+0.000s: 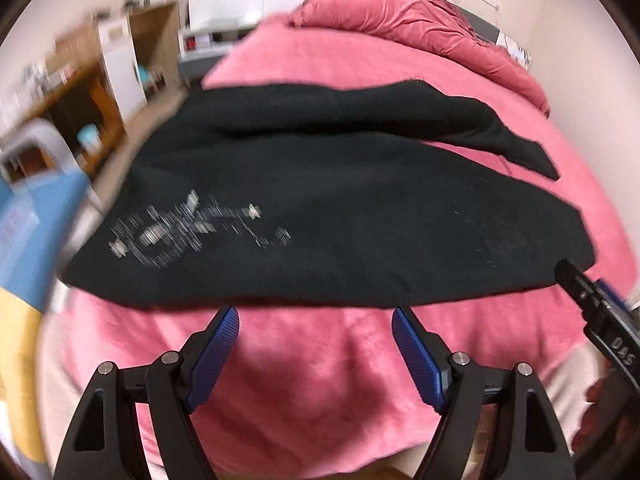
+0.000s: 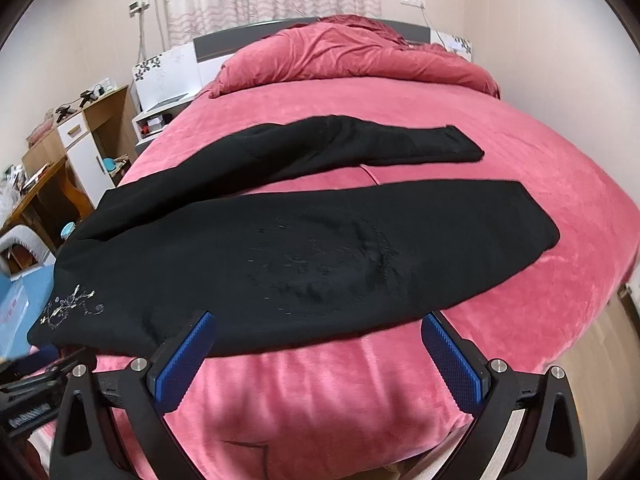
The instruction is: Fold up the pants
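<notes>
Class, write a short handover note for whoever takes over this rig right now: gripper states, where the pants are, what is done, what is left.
Left gripper: open, empty, just short of the near edge of the black pants.
Right gripper: open, empty, at the same near edge, further toward the leg ends.
Pants: spread flat on the pink bed cover, legs apart, waist with silver print to the left.
Done: laid out only; no fold.
Left: fold one leg onto the other, then fold lengthwise.
</notes>
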Demonstrator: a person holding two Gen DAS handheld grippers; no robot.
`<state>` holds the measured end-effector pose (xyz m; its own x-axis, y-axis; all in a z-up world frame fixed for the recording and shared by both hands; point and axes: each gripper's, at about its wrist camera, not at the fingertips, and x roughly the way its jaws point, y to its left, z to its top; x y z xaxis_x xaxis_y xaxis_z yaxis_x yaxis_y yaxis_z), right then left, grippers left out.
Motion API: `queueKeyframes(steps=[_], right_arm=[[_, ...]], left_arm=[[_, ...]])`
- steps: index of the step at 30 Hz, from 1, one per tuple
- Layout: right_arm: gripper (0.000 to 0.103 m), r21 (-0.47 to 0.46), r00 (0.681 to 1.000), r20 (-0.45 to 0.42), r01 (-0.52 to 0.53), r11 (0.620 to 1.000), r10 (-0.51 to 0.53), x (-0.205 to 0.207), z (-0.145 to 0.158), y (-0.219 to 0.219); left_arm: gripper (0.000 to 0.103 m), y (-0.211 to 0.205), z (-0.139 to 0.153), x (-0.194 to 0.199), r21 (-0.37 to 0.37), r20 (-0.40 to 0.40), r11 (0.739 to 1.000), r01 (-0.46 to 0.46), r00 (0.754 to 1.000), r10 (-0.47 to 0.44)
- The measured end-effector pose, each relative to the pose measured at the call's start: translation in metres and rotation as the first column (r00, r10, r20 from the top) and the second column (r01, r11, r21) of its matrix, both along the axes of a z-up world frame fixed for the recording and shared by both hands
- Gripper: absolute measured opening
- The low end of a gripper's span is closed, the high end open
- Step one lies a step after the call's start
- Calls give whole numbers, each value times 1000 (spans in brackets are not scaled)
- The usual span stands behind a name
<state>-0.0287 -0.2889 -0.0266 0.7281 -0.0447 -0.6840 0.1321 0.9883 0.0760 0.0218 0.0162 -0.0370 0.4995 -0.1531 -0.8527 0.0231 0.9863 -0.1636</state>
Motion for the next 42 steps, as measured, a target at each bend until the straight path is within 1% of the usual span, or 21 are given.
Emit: queueKeyframes(steps=[2,3,5,9,12,13,14,16,19,21,24,28,29,30,32,34,35,38,39,41,42], right_arm=[[103,6,1000,1,9,1000,-9,3,-3,-12],[103,11,1000,2,5,1000,-5,4,-4,-19],[103,27,1000,-15,1,1000,-1,9,-10,-34],[103,76,997,-68,39,996,-34,17,-23,-73],[103,111,990,-118,96,989,-83,25,-32,-108],[103,136,985,-139,125,983,-106,28,-36,-125],[103,159,982,-145,144,977,-122,30,-38,-136],[103,194,972,-158,204,959,-175,32,-44,-163],[103,247,956,-140,284,927,-256,32,-49,-203],[103,281,946,-128,322,904,-297,31,-52,-225],[103,384,933,-125,358,851,-337,35,-62,-254],[97,475,913,-156,405,782,-378,47,-81,-275],[97,491,907,-153,414,766,-392,50,-84,-279],[97,496,905,-137,415,763,-403,52,-83,-280],[96,494,908,-96,400,772,-408,61,-79,-279],[84,504,912,-73,382,774,-403,65,-78,-277],[81,517,913,-70,378,768,-403,70,-79,-279],[73,515,904,-87,400,758,-418,82,-83,-278],[68,507,904,-86,402,762,-419,83,-83,-279],[48,473,903,-95,412,779,-420,88,-81,-277],[30,463,901,-100,417,782,-421,85,-82,-280]], left_arm=[[81,13,-9,3,-123,-44,992,-21,999,16],[81,22,-14,5,-201,-69,979,-46,997,33],[81,37,-23,6,-257,-101,960,-112,991,89],[77,62,-32,6,-196,-116,951,-238,969,218],[76,79,-39,6,-195,-118,930,-311,949,292],[76,83,-41,7,-204,-119,924,-323,945,304],[73,87,-44,9,-206,-117,921,-332,942,314],[66,86,-49,10,-182,-105,923,-339,940,325],[62,85,-50,14,-165,-80,925,-342,940,333],[61,88,-50,19,-174,-65,923,-343,939,337],[61,95,-49,27,-197,-47,918,-344,939,341],[57,101,-54,39,-248,-53,903,-352,935,350],[56,105,-56,42,-272,-66,893,-359,932,355],[55,107,-56,43,-293,-67,885,-361,931,357],[47,112,-56,44,-345,-82,867,-360,931,355],[40,117,-56,40,-410,-99,841,-354,933,345],[38,121,-56,34,-459,-111,817,-348,935,336],[40,122,-58,20,-554,-118,770,-317,945,304],[41,122,-57,20,-564,-106,768,-305,948,299],[42,123,-55,26,-560,-89,773,-298,949,302],[42,124,-56,29,-566,-89,766,-304,946,310]])
